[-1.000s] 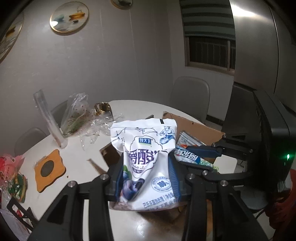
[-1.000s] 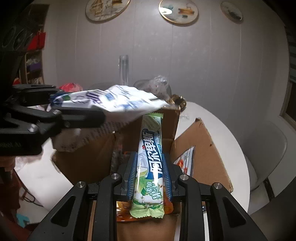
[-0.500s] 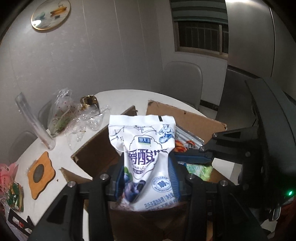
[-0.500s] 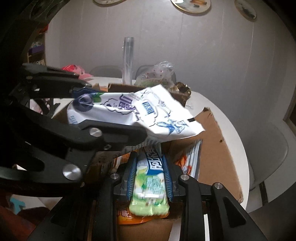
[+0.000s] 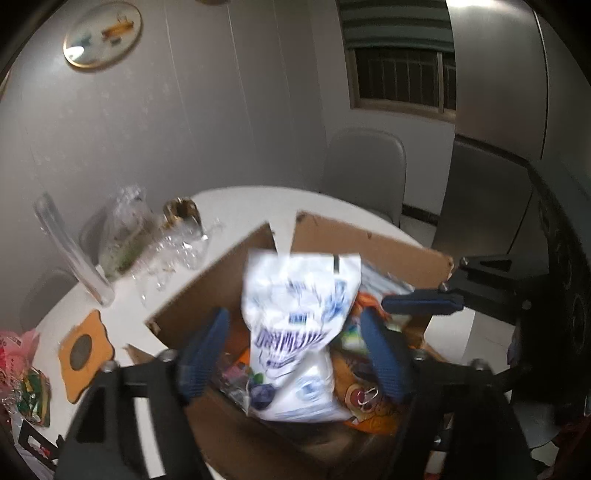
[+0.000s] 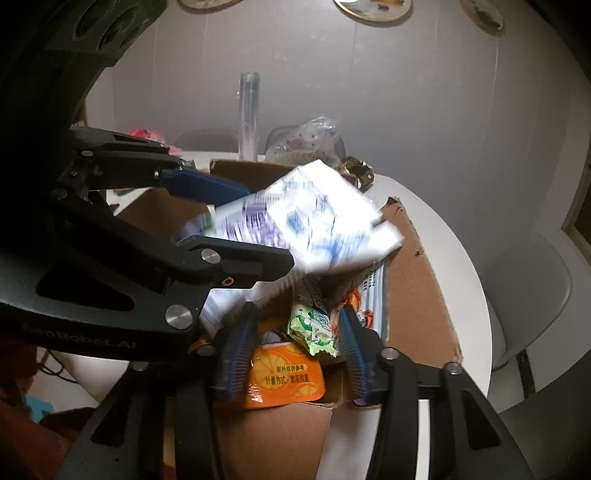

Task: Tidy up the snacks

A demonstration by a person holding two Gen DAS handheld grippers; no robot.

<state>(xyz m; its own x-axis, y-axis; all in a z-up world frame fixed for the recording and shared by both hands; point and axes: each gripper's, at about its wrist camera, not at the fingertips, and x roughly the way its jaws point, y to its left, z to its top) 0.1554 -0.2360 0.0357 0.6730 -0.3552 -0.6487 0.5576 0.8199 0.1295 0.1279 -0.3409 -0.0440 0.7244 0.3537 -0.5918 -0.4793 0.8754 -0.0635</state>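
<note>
Blurred white pouch (image 5: 299,332) over open box (image 5: 369,240)

You're in a home dining room: round table (image 5: 240,206), chairs (image 5: 365,166), decorative wall plate (image 5: 102,35), window (image 5: 400,79).

On the orange pack (image 6: 284,373) you can read "国内仅供考", with an unclear line below it. The white pouch (image 5: 299,332) carries purple lettering too blurred for you to read.
</note>
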